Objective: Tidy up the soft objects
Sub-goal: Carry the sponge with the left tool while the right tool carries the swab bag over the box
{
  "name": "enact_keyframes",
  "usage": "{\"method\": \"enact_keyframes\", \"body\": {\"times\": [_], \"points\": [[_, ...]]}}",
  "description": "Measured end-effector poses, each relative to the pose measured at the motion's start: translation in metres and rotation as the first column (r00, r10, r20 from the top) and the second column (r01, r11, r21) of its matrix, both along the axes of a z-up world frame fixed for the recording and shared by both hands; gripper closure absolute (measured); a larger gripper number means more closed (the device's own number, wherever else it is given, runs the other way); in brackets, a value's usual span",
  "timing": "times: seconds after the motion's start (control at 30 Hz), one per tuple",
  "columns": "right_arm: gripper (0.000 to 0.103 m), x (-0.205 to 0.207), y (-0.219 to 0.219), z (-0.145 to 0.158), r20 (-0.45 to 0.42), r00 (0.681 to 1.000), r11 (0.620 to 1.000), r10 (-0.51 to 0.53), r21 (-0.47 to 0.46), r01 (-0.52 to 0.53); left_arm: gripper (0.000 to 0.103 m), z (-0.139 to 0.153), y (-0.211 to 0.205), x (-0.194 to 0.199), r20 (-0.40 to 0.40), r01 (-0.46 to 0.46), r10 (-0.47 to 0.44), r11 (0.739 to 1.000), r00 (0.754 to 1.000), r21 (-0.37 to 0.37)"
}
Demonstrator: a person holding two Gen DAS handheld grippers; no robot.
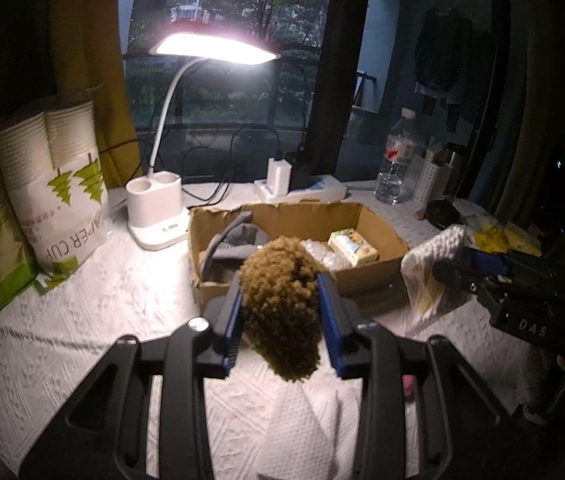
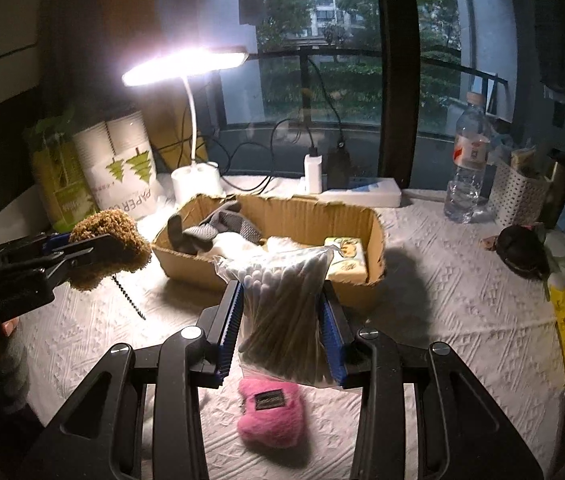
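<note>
Brown curly pad [image 1: 282, 312] pinched in my left tongs [image 1: 280, 312]; bag of cotton swabs [image 2: 282, 312] clamped in my right tongs [image 2: 284, 320], both near the cardboard box [image 2: 282, 210].

Two grippers show, the left [image 1: 278, 312] and the right [image 2: 284, 320], each with one thing between its pads: one brown fuzzy tuft [image 1: 282, 304] and one bag of cotton swabs [image 2: 282, 304]. There is one cardboard box [image 2: 282, 210], holding one tissue pack [image 2: 346, 260] and what may be two grey socks [image 2: 218, 226], though the heap is hard to separate. Elsewhere on the table are one pink pouch [image 2: 270, 412], one lamp [image 1: 162, 200], one water bottle [image 2: 468, 160], one sleeve of paper cups [image 1: 62, 184] and one power strip [image 2: 362, 196].
</note>
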State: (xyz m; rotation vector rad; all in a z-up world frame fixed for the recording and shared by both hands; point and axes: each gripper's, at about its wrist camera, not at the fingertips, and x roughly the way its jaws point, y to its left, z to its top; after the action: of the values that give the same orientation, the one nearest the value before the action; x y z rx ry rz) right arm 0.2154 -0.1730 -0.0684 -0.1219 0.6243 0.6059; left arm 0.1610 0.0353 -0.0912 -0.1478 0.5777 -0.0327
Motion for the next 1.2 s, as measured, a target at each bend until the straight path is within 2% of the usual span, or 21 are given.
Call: {"method": "enact_keyframes", "body": {"times": [0.33,0.7,1.2], "points": [[0.063,0.024,-0.023,0.007,0.021,0.999,0.999,-0.029,0.042,0.028,0.068,0.014,-0.017,0.023,0.025,0.004,-0.005,1.000,1.000,0.021],[0.063,0.055,-0.038,0.005,0.014,0.999,0.996,-0.044,0.081,0.043,0.068,0.014,-0.032,0.057,0.025,0.007,-0.008,0.999,1.000,0.033],[0.063,0.087,-0.047,-0.010,-0.035,0.996,0.991,-0.079,0.101,0.083,0.066,-0.019,-0.027,0.108,-0.025,-0.011,0.012,1.000,1.000,0.026]]}}
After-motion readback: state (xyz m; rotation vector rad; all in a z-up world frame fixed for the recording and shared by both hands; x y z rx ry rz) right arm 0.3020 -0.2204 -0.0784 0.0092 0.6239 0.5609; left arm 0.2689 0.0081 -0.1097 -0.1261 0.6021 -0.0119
